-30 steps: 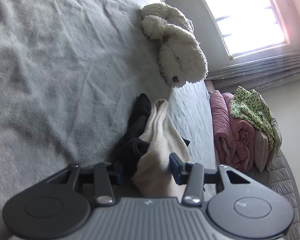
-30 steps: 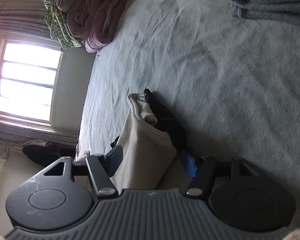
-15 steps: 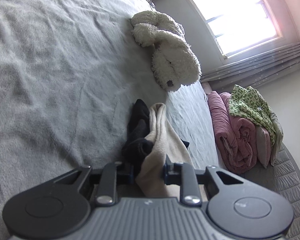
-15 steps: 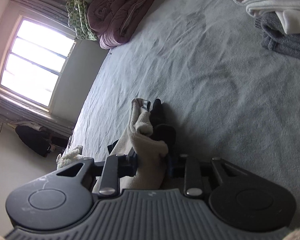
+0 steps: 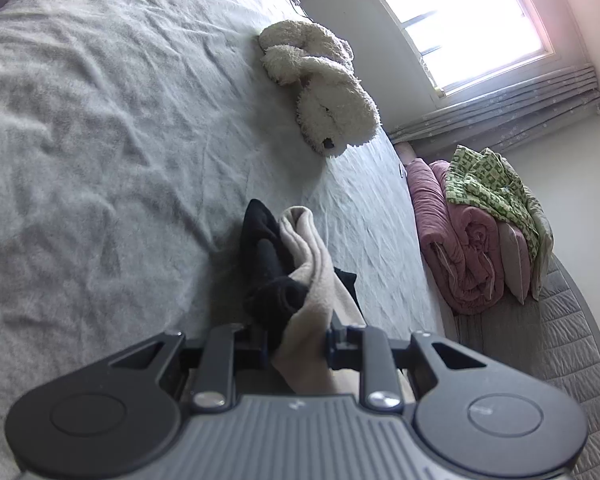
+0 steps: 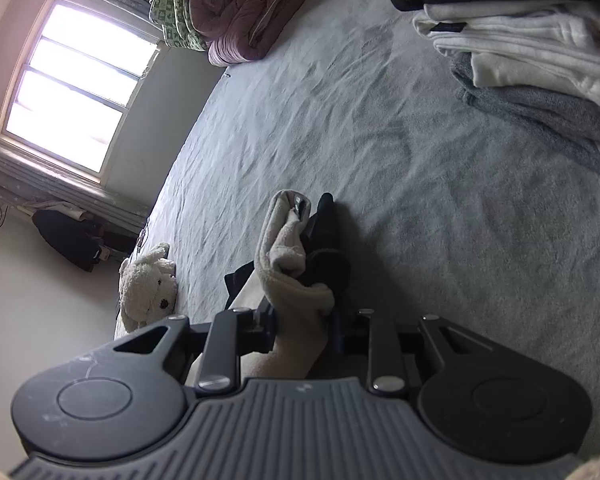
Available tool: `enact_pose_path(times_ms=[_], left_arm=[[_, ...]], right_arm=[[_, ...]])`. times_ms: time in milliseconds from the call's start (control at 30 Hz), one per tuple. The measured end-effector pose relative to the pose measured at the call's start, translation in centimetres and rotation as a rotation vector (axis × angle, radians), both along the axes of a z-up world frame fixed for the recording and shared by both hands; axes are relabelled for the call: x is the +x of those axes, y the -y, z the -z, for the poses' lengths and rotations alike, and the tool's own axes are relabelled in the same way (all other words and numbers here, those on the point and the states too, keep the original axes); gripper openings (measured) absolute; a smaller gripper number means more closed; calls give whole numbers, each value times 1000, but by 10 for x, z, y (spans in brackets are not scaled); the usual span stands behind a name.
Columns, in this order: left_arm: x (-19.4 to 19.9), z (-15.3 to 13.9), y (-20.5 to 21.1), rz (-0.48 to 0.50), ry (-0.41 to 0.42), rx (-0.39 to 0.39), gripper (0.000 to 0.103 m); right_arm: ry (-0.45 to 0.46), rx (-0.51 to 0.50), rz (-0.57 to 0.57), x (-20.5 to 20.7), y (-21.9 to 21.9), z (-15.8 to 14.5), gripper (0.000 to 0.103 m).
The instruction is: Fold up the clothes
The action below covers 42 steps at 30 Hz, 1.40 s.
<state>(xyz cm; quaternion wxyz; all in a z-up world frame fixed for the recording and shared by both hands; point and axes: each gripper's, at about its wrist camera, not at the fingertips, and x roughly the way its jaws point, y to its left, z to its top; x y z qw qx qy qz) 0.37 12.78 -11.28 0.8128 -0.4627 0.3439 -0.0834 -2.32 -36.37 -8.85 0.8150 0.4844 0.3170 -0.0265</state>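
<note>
A beige garment with black parts [image 5: 308,252] is bunched and held up over the grey bed [image 5: 100,160]. My left gripper [image 5: 296,340] is shut on one end of it, beige and black cloth squeezed between the fingers. In the right wrist view the same beige and black garment [image 6: 288,260] rises from my right gripper [image 6: 304,320], which is shut on its other end. A small label shows at the garment's top fold. How the garment hangs between the two grippers is hidden.
A white plush dog [image 5: 324,92] lies on the bed near the window. Rolled pink bedding and a green patterned cloth [image 5: 472,232] sit at the bed's far end. A stack of folded clothes [image 6: 532,40], black, white and grey, lies at the right.
Both grippers went from open around the bunched garment to shut on it. The garment has been lifted a little and both views have swung, bringing the folded stack into the right view.
</note>
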Motion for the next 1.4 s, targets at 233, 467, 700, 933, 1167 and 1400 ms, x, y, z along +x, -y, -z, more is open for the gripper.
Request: enact_pose_path(times_ms=[233,467,700,933,1167,1400], left_arm=[[-37,6,-13,52,-48,-13,25],[-42,20,-21,131,-76,23,34],[-28,-13,-20,137,56,207,55],[1,-38,-7,137,187,373,57],[34,-24,10,148,153,374,55],[44,-13,15,128,126,408,12]], right_arm=[[-36,-23,-72,-32,-1,3,29],[-66,-16,-115,-32,6,23,33],[-5,-237,-88,-32,7,-8,52],[72,-367,-103,-2,-10,-12,52],[81,-450,-123,26,-21,-4,52],[74,-524,-166,47,-25,11,21]])
